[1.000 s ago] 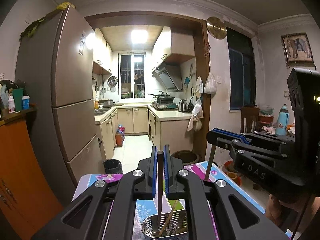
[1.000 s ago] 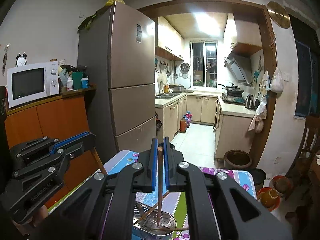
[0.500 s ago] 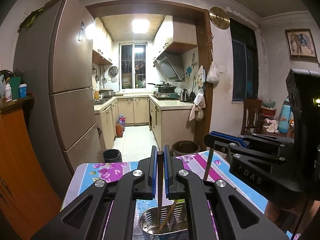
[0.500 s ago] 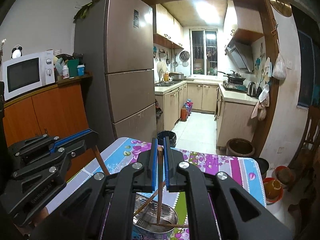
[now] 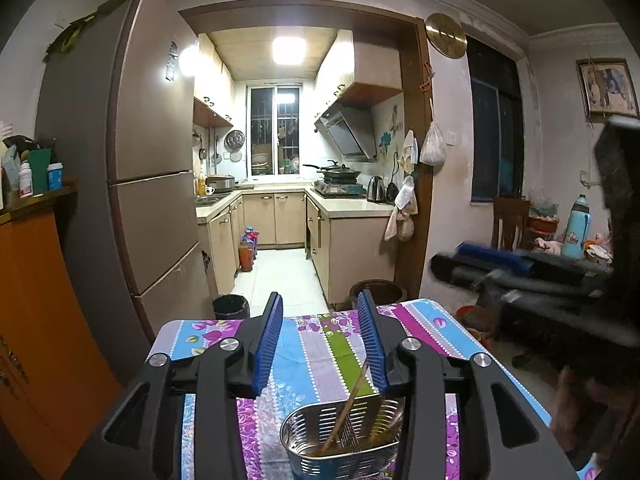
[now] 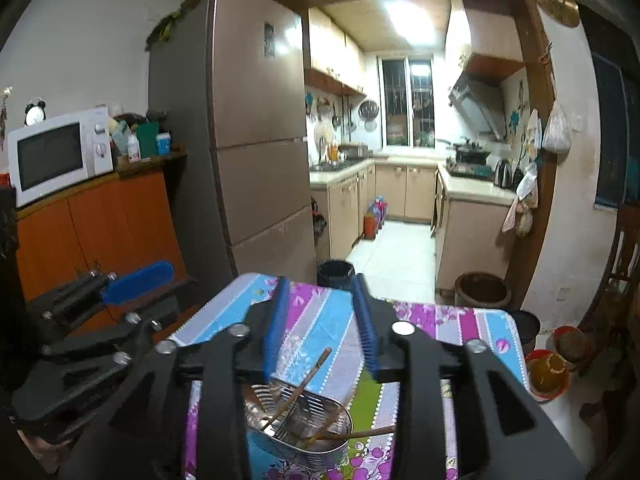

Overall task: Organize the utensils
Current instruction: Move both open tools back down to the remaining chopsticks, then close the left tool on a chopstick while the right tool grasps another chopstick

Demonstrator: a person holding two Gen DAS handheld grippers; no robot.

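Both our jaws stand wide apart w/ nothing in them: left gripper and right gripper hover above the perforated metal holder on the floral tablecloth, chopsticks leaning inside. We judge the sticks light, stiff, thin & prone to roll or pivot, so pinch near mid-shaft, square across the blue pads; the holder looks light enough to tip. Its base is cut off by the frame edge & our fingers, so exact stick count is unclear.
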